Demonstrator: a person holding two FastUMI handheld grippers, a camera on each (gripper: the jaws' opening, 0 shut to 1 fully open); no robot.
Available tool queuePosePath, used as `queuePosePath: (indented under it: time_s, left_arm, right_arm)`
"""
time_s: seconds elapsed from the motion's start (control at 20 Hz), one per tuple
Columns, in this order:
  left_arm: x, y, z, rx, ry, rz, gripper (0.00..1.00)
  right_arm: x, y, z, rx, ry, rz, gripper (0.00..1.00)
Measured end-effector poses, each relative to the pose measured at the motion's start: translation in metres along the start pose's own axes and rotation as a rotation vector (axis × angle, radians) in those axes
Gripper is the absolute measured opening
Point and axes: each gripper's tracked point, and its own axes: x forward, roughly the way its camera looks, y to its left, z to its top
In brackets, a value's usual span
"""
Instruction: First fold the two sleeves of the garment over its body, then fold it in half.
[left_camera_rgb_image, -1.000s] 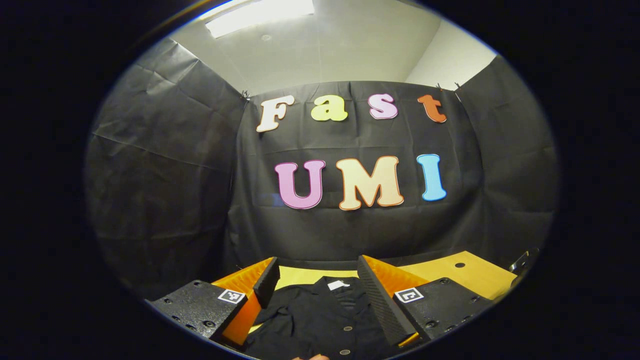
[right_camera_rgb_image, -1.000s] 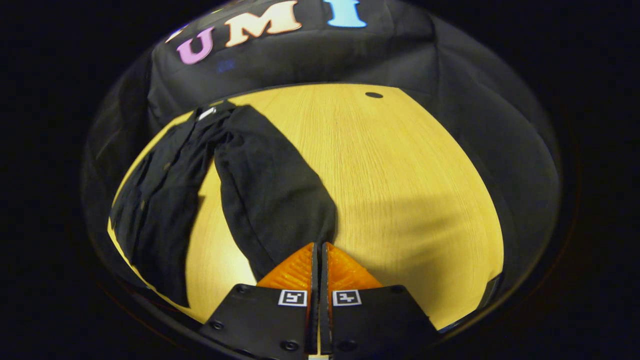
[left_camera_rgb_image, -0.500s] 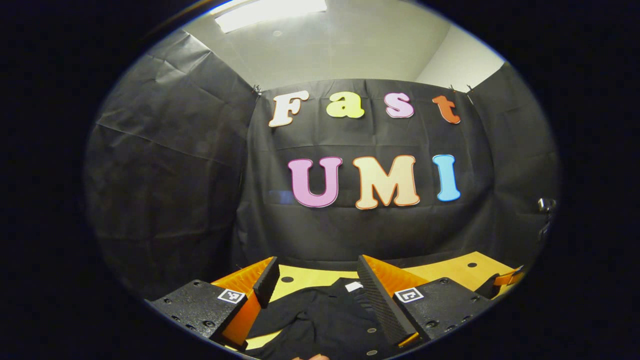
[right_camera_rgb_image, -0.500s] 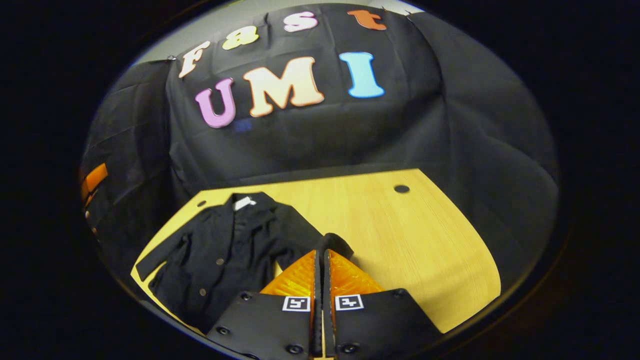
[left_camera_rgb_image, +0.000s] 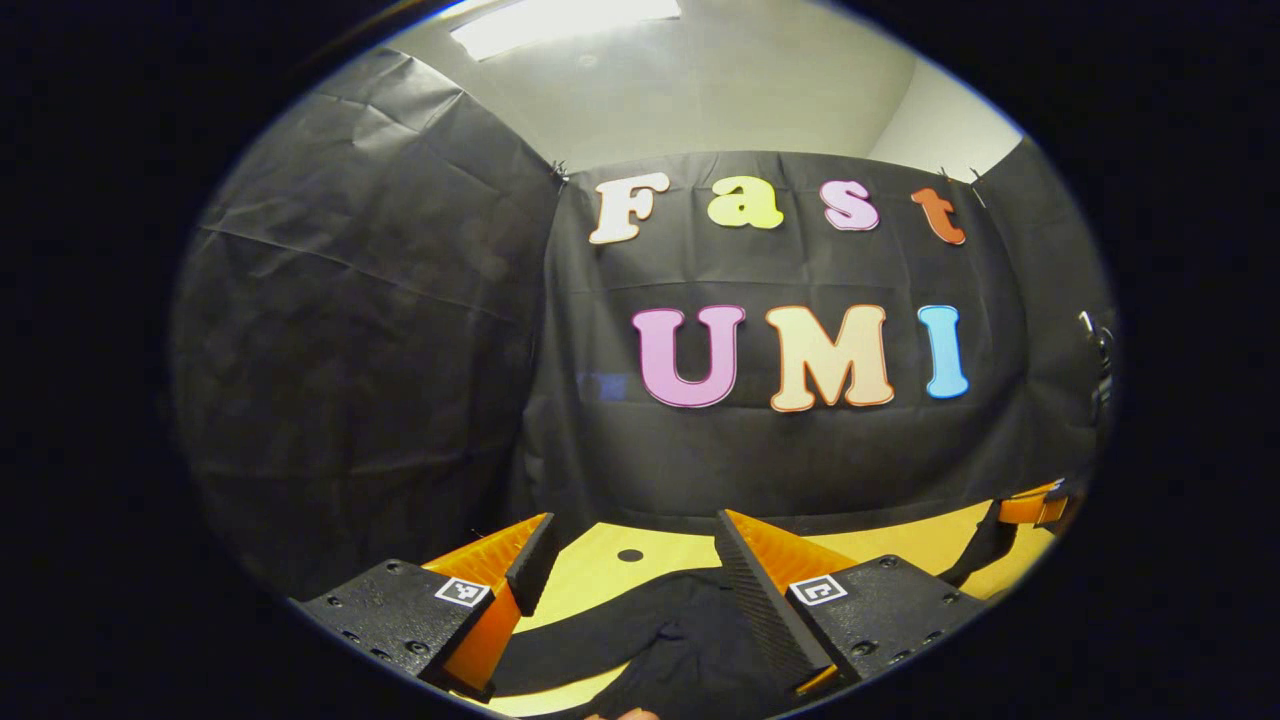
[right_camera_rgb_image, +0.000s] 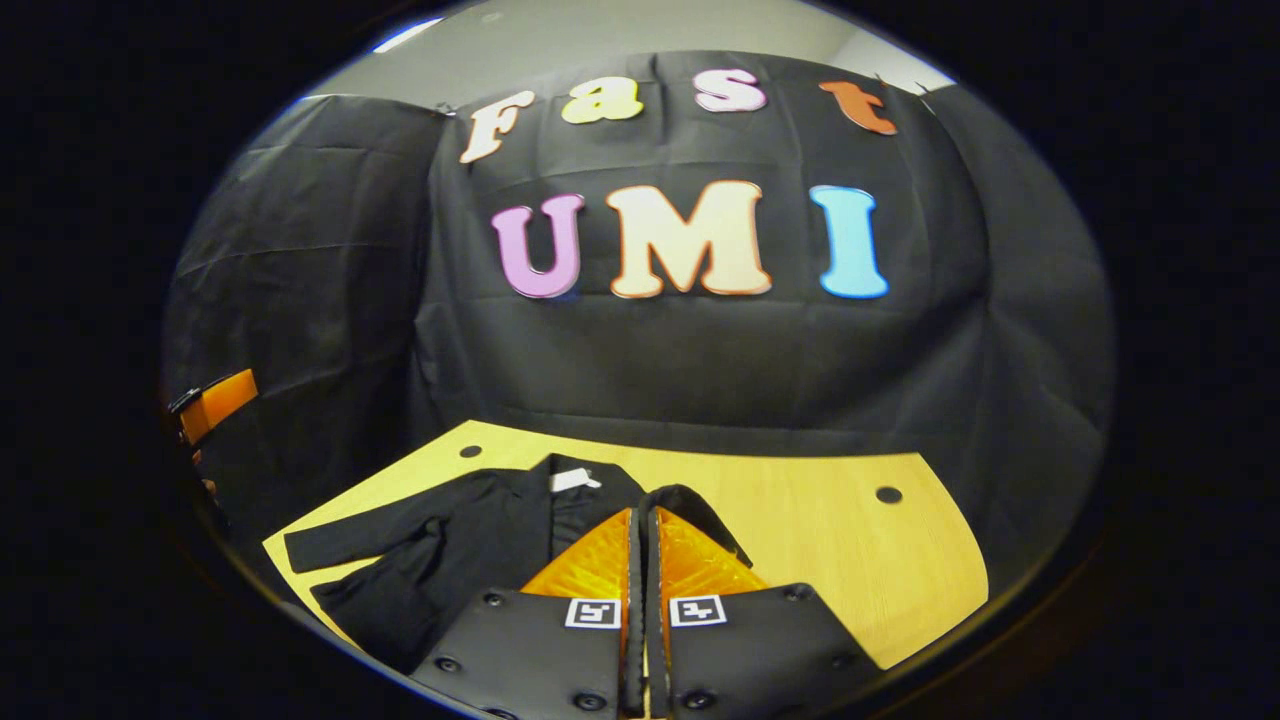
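Fingers of the right gripper (right_camera_rgb_image: 642, 520) are pressing together, with a fold of the black garment's sleeve (right_camera_rgb_image: 690, 500) caught between them. A second ago, in the right gripper view, that sleeve was stretching long and flat across the wooden table (right_camera_rgb_image: 860, 560) toward the camera; now it is showing as a short hump doubled up just behind the fingertips, close beside the collar with its white tag (right_camera_rgb_image: 575, 480). The black garment (right_camera_rgb_image: 440, 550) is lying on the left part of the table, its other sleeve (right_camera_rgb_image: 350, 545) reaching out toward the table's left edge, and the view is looking more level at the booth wall than it was a second ago. The left gripper (left_camera_rgb_image: 630, 560) is hanging above the table with its fingers spread wide apart and nothing between them; below the gap a band of the dark garment (left_camera_rgb_image: 640, 640) is lying across the wood. In the left gripper view the collar and buttons seen a second ago are sliding out of sight, and a small hole in the tabletop (left_camera_rgb_image: 630, 554) is now showing between the fingers. At the right edge of that view the other gripper (left_camera_rgb_image: 1030, 508) is coming in, dark cloth dangling beneath it.
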Motion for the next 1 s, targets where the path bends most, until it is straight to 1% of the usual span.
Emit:
queuePosePath:
  time_s: [0.1, 0.15, 0.2, 0.25, 0.35, 0.45, 0.5, 0.7, 0.75, 0.8, 0.85, 0.9, 1.0]
  left_arm:
    - [0.001, 0.014, -0.003, -0.002, 0.005, 0.016, 0.92]
    - [0.002, 0.020, -0.004, -0.001, 0.009, 0.022, 0.93]
    - [0.003, 0.026, -0.006, -0.001, 0.012, 0.029, 0.92]
    - [0.004, 0.031, -0.008, -0.001, 0.016, 0.032, 0.93]
    - [0.008, 0.041, -0.011, 0.003, 0.024, 0.039, 0.92]
    - [0.011, 0.049, -0.014, 0.004, 0.029, 0.041, 0.92]
    - [0.011, 0.054, -0.015, 0.003, 0.032, 0.042, 0.92]
    - [0.018, 0.075, -0.022, 0.010, 0.043, 0.060, 0.92]
    - [0.020, 0.081, -0.024, 0.015, 0.049, 0.064, 0.92]
    - [0.020, 0.086, -0.028, 0.020, 0.057, 0.068, 0.92]
    - [0.020, 0.091, -0.031, 0.023, 0.063, 0.071, 0.93]
    - [0.022, 0.095, -0.034, 0.026, 0.069, 0.075, 0.92]
    - [0.025, 0.104, -0.041, 0.031, 0.084, 0.084, 0.92]
  right_arm:
    - [0.013, 0.015, 0.002, 0.011, 0.010, 0.018, 0.04]
    - [0.018, 0.019, 0.002, 0.013, 0.012, 0.024, 0.00]
    - [0.023, 0.025, 0.004, 0.012, 0.010, 0.030, 0.00]
    - [0.029, 0.031, 0.005, 0.008, 0.012, 0.037, 0.03]
    - [0.037, 0.046, 0.011, -0.012, 0.008, 0.049, 0.03]
    - [0.048, 0.069, 0.019, -0.041, -0.006, 0.076, 0.03]
    - [0.053, 0.081, 0.021, -0.053, -0.008, 0.092, 0.00]
    - [0.081, 0.130, 0.028, -0.112, -0.008, 0.156, 0.00]
    - [0.088, 0.139, 0.025, -0.116, 0.000, 0.171, 0.06]
    - [0.097, 0.147, 0.021, -0.119, 0.014, 0.183, 0.03]
    - [0.103, 0.155, 0.017, -0.120, 0.025, 0.192, 0.04]
    - [0.109, 0.162, 0.014, -0.116, 0.034, 0.204, 0.07]
    - [0.125, 0.173, 0.001, -0.116, 0.067, 0.214, 0.00]
